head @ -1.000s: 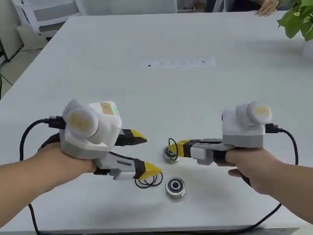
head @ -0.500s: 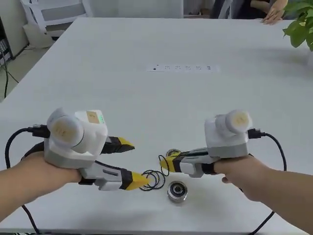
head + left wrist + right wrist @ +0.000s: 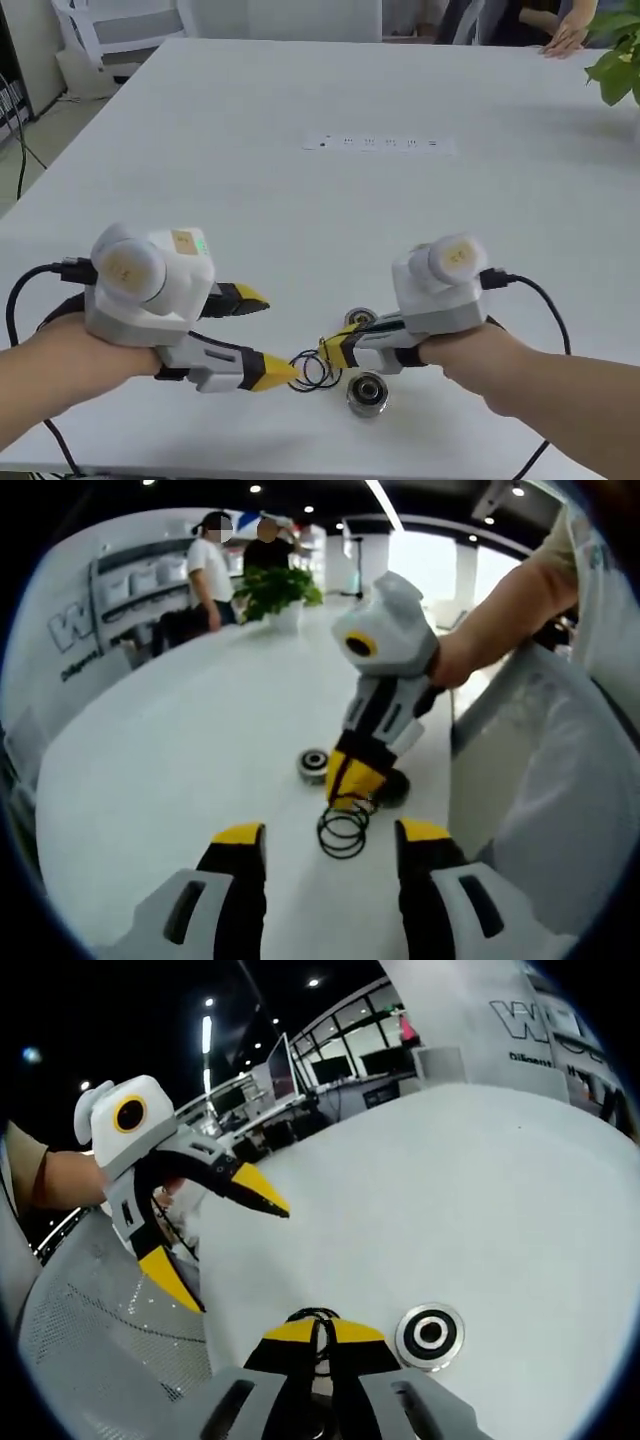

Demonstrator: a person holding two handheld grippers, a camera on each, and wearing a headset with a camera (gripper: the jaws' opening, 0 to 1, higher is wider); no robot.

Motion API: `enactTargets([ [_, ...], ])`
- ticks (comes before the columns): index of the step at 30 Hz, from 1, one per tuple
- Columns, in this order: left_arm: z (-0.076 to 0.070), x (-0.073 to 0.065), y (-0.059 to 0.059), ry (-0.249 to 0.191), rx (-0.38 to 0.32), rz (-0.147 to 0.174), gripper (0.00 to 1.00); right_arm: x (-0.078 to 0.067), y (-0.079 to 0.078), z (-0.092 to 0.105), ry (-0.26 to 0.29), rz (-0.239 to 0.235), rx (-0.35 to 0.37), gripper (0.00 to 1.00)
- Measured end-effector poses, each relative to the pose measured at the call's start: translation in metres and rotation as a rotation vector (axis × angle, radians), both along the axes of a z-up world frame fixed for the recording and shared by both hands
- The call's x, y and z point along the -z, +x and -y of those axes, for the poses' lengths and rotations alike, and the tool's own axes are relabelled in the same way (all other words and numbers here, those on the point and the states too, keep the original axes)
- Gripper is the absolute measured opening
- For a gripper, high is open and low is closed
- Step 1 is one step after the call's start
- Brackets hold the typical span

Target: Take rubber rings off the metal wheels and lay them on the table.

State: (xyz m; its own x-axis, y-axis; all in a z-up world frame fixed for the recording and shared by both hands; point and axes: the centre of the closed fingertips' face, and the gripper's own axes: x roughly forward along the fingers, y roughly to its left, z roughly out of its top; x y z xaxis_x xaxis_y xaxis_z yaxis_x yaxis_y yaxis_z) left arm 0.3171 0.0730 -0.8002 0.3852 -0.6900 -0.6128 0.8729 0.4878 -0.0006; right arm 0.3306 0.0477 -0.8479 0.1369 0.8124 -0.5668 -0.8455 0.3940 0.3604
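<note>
Rubber rings (image 3: 312, 372) lie in a loose pile on the white table (image 3: 300, 200) near my edge. I have the left gripper (image 3: 262, 335) spread wide beside the pile and the right gripper (image 3: 338, 352) clamped. Near wheel (image 3: 367, 393) and far wheel (image 3: 360, 318) flank its tip, which pinches one black ring (image 3: 318, 1322) just over the pile.

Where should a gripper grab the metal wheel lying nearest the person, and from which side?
Probably pinch across its round outer rim, coming down from above: the metal wheel lies flat on the table, face up, so opposite sides of the rim are exposed.
</note>
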Motion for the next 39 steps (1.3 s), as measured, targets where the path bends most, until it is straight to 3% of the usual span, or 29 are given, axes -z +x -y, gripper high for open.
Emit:
enactTargets([
  [6, 0.0, 0.0, -0.001, -0.001, -0.004, -0.002, 0.52, -0.001, -0.001, -0.001, -0.009, 0.012, -0.011, 0.05],
  [17, -0.001, -0.01, -0.002, -0.017, -0.019, 0.004, 0.54, -0.027, 0.003, 0.01, 0.066, 0.031, 0.033, 0.17],
  [25, -0.001, -0.022, -0.004, -0.043, -0.037, 0.015, 0.57, -0.051, 0.005, 0.03, 0.12, 0.087, 0.071, 0.25],
  [36, 0.002, -0.037, -0.01, -0.067, -0.05, 0.038, 0.62, -0.074, -0.002, 0.056, 0.135, 0.191, 0.082, 0.39],
  [39, 0.0, -0.04, -0.008, -0.076, -0.065, 0.044, 0.63, -0.078, -0.004, 0.062, 0.149, 0.197, 0.093, 0.43],
])
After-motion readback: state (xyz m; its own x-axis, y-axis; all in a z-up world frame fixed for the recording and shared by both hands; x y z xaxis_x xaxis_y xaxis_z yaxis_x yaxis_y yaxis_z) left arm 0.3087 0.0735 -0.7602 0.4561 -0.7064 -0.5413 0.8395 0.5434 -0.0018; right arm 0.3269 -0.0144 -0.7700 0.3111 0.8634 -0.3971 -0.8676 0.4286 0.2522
